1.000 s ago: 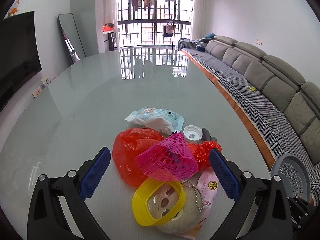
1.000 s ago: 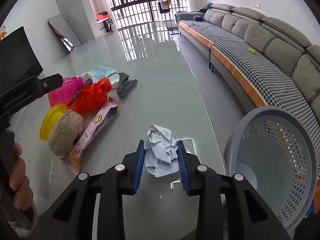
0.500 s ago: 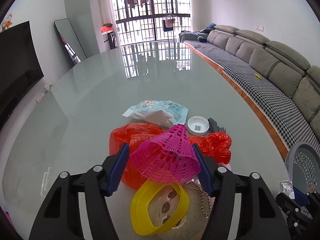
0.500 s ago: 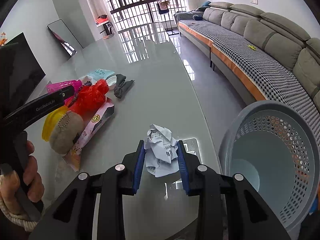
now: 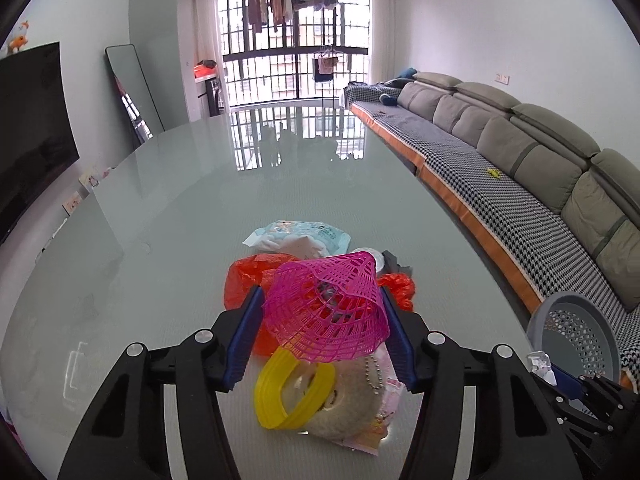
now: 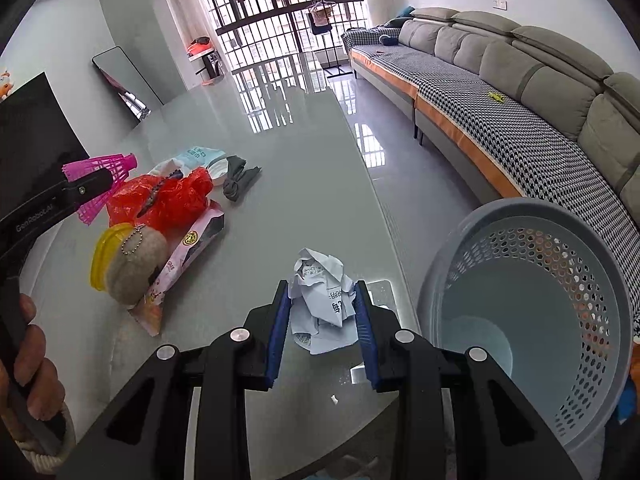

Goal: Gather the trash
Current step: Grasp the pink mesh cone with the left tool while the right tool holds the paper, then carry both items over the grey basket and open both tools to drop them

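Your left tool (image 5: 322, 330) has just been closing and now clamps the pink mesh cone (image 5: 328, 312), lifted above the desk (image 5: 160, 240) clutter. Your right tool (image 6: 322, 330) grips crumpled paper (image 6: 324, 300) just beside the basket (image 6: 532, 216), ready for dropping in.

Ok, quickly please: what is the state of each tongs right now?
Left tongs: have just been closing, now shut on the pink shuttlecock.
Right tongs: shut on the paper ball.
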{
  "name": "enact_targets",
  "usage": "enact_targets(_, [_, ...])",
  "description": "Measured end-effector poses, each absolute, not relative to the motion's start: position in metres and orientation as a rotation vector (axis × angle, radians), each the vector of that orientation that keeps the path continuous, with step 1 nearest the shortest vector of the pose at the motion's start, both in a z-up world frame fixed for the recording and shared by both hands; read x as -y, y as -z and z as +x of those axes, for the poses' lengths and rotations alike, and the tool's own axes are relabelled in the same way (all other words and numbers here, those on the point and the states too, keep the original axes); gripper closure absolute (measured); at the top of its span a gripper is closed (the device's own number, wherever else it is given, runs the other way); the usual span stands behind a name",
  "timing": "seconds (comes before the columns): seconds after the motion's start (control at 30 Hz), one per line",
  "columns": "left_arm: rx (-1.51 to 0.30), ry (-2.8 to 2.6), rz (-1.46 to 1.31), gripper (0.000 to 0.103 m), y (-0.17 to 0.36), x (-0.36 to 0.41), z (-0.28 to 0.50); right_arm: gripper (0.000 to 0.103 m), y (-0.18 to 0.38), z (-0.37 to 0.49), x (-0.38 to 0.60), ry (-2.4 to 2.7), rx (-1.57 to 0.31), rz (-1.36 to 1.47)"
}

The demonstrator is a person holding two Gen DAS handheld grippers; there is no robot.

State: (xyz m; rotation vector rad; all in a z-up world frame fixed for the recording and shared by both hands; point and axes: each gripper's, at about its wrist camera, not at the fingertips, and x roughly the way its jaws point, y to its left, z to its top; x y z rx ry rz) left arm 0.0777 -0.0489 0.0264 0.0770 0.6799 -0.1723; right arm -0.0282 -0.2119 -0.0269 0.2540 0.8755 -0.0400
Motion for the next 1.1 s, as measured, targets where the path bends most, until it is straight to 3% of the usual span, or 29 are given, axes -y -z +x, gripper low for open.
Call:
enact_targets(0.3, [-0.636, 0.375, 0.103, 0.047, -0.041, 0.117, 0.033, 0.072, 0.008, -0.071, 0.264, 0.180, -0.822, 0.278])
enact_targets(0.63, [-0.720, 0.620, 0.228, 0.047, 0.000, 0.222, -0.005, 0.072, 0.024, -0.127, 0.348, 0.396, -0.841, 0.344])
enact_targets(1.1, [-0.803, 0.719, 0.314, 0.045, 0.034, 0.279, -0.018, 0.072, 0.055, -0.144, 0.393, 0.411, -0.874, 0.425])
